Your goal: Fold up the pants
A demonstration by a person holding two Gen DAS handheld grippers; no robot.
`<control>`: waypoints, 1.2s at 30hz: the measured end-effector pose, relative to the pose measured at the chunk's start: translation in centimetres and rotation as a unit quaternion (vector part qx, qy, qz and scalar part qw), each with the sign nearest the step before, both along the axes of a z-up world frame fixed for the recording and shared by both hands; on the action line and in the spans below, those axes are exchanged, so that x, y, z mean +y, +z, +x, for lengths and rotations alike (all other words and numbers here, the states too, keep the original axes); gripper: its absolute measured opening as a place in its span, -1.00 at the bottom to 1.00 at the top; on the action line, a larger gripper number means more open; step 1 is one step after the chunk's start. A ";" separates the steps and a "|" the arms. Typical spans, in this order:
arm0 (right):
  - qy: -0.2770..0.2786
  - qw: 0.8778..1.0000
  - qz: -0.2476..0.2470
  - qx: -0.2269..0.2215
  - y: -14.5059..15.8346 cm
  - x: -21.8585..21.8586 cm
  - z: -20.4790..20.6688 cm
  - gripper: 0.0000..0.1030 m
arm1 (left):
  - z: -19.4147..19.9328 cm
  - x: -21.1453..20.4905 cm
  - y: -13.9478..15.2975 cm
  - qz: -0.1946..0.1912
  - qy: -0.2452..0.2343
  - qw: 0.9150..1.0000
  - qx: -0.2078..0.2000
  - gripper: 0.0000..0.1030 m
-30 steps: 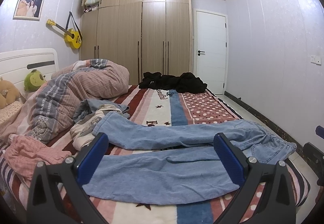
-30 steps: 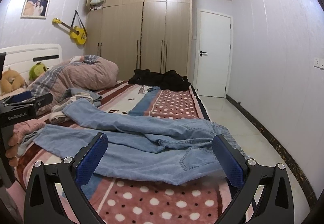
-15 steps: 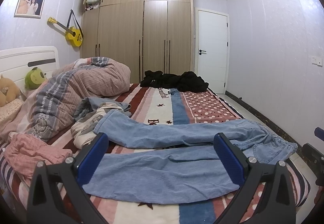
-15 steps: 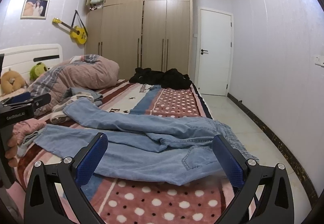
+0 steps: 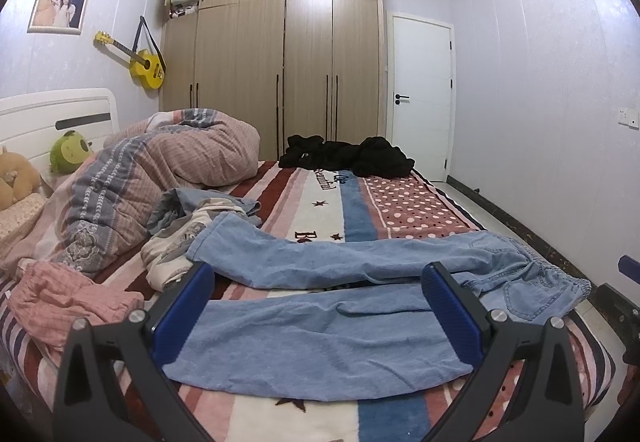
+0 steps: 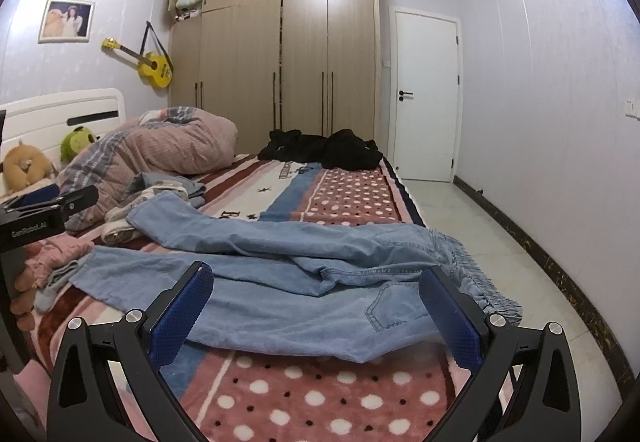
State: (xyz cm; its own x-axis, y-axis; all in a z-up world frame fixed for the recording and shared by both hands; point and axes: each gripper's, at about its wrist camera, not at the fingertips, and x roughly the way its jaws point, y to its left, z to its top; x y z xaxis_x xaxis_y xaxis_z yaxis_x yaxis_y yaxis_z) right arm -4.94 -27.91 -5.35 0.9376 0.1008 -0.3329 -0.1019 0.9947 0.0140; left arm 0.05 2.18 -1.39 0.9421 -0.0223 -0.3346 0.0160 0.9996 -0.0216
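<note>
Jaws of both grippers wide apart, empty; jeans waistband pocket clearer from right wrist.

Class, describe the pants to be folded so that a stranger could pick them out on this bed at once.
Start at the striped and dotted bed cover. The pants lie flat across its near end, legs spread apart. They alone are light blue denim; the heap by the wardrobe is black.

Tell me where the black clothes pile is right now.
In both wrist views the black clothes pile lies at the far end of the bed, in front of the wardrobe and just left of the white door.
</note>
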 end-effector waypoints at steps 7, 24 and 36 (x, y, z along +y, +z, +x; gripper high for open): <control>0.002 1.000 0.006 0.025 -1.2 -0.7 1.5 0.99 | 1.3 0.8 -1.1 -0.006 0.012 1.000 0.018 0.99; -0.040 0.985 0.084 0.142 -9.6 -7.3 6.9 0.99 | 5.5 11.6 -9.8 -0.080 0.096 0.980 0.154 0.99; -0.056 0.958 0.202 0.194 -13.5 -11.2 9.3 0.97 | 7.0 16.7 -17.7 -0.197 0.110 0.938 0.263 0.98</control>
